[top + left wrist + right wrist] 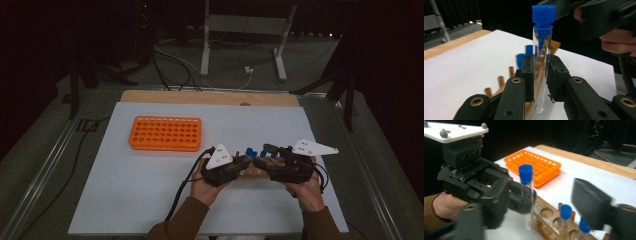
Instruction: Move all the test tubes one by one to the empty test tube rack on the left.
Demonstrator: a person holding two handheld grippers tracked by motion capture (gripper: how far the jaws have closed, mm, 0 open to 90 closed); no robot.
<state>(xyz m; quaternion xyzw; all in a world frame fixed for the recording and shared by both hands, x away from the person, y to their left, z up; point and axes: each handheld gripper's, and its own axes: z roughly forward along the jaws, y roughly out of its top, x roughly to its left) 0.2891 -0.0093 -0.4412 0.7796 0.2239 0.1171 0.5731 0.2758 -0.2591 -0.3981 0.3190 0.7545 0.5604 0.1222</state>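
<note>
A clear glass test tube point(540, 72) with a blue stopper point(544, 15) stands upright, clamped between the pads of my left gripper point(540, 77), just above the white table. In the right gripper view the same tube point(529, 205) and its stopper point(525, 173) sit in the left gripper point(509, 195). My right gripper point(539, 195) is open, one jaw on each side of the tube, neither touching it. In the high view the left gripper point(245, 161) and right gripper point(262, 160) meet tip to tip over a wooden tube rack point(255, 173).
An orange tube rack point(165, 133) with several empty holes lies at the left back of the white board point(150, 200). The wooden rack point(549, 217) holds other blue-capped tubes point(565, 212). Cables trail off the board's near-left side. A metal stand sits beyond the table.
</note>
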